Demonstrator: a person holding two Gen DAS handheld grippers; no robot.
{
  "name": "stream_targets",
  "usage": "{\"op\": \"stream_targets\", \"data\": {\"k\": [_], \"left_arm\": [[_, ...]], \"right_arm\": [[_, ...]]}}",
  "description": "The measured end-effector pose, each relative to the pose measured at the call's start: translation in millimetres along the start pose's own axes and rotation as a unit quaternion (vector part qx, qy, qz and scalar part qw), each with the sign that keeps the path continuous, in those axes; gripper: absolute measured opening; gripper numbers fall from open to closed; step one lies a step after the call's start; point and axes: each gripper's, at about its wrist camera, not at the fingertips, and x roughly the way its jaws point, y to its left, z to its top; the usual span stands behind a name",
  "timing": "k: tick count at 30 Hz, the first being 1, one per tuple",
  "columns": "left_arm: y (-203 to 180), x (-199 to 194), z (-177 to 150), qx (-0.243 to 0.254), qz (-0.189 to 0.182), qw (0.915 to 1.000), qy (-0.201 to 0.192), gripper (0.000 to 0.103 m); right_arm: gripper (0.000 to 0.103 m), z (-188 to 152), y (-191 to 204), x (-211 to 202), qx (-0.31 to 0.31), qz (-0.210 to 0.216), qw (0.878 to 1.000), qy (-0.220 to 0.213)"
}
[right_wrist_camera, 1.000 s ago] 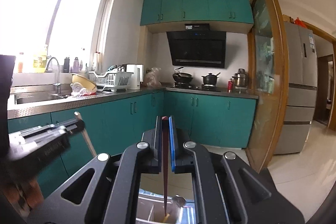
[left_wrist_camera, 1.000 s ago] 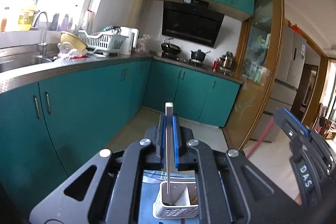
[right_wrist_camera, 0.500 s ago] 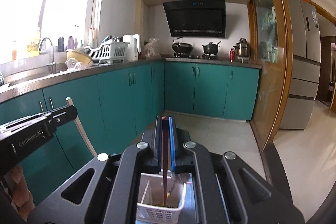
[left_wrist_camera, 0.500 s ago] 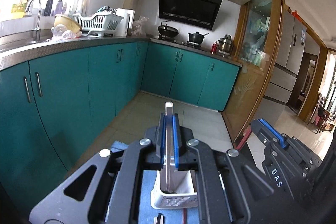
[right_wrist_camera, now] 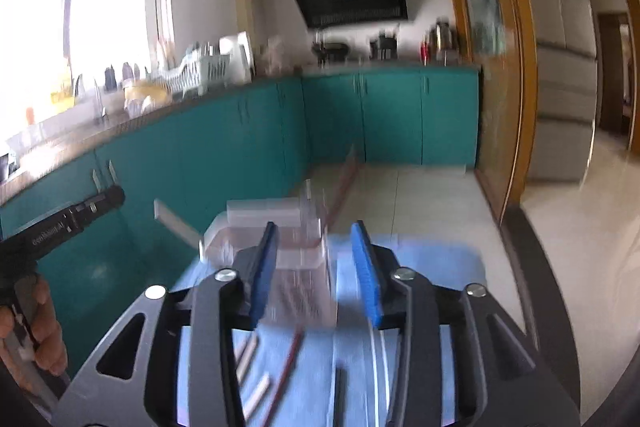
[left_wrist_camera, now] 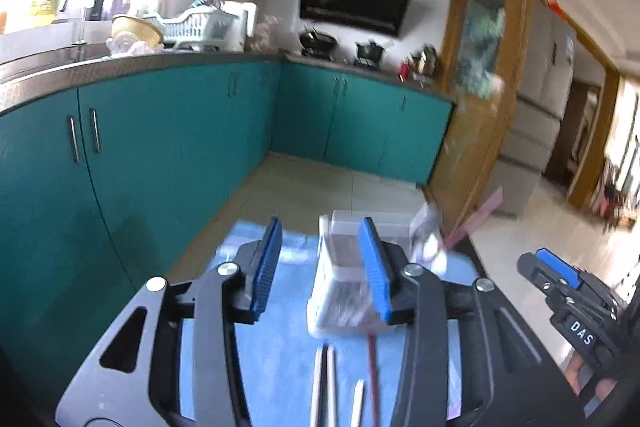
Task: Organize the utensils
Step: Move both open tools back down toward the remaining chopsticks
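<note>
Teal kitchen cabinets (left_wrist_camera: 168, 147), blue mat (left_wrist_camera: 288, 359), perforated white plastic caddy (left_wrist_camera: 340, 303)

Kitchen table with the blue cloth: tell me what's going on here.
A person is sorting utensils with a handheld gripper in each hand. Both the left gripper and the right gripper have nothing between their fingers; their jaws are opening. A white slotted caddy stands on the blue cloth, with a few utensils leaning in it. Several loose chopsticks lie on the cloth in front of it. The frames are motion-blurred.
</note>
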Motion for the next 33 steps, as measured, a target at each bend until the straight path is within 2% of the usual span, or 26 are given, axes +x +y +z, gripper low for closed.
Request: {"op": "stream_targets", "data": {"k": [1,4,6,8,10,11,12,15,18,24,29,33], "left_arm": [[-1,0,-11,0.01,0.0,0.9999,0.008,0.044],[-1,8,-58,0.036,-0.005,0.9973,0.064,0.044],[4,12,-78,0.011,-0.042,0.9944,0.096,0.043],[10,15,-95,-0.045,-0.092,0.9874,0.121,0.045],[10,14,-106,-0.078,-0.107,0.9841,0.118,0.05],[7,10,-108,-0.086,-0.105,0.9851,0.106,0.056],[4,7,-108,-0.087,-0.1,0.9862,0.098,0.058],[-4,-5,-103,-0.099,-0.114,0.9852,0.082,0.058],[-13,-14,-90,-0.112,-0.111,0.9854,0.063,0.058],[-25,-12,-85,-0.136,-0.159,0.9743,0.085,0.058],[-24,-10,-88,-0.148,-0.159,0.9721,0.088,0.058],[-26,-14,-86,-0.131,-0.152,0.9758,0.086,0.058]], "right_arm": [[0.042,-12,-1,2,-0.001,-0.001,1.0,0.016],[0.042,-54,-6,12,0.0,-0.025,0.997,0.067],[0.042,-78,-11,15,0.011,-0.035,0.995,0.089],[0.042,-95,-10,16,0.013,-0.049,0.994,0.1],[0.042,-104,-7,19,0.019,-0.053,0.992,0.112],[0.042,-108,-4,19,0.023,-0.053,0.991,0.118],[0.043,-111,0,20,0.023,-0.058,0.99,0.123],[0.045,-120,10,20,0.01,-0.087,0.988,0.125],[0.045,-121,20,20,0.003,-0.11,0.987,0.121],[0.046,-123,35,17,-0.014,-0.125,0.987,0.103],[0.047,-124,36,15,-0.015,-0.122,0.987,0.1],[0.048,-125,39,11,-0.025,-0.119,0.989,0.086]]}}
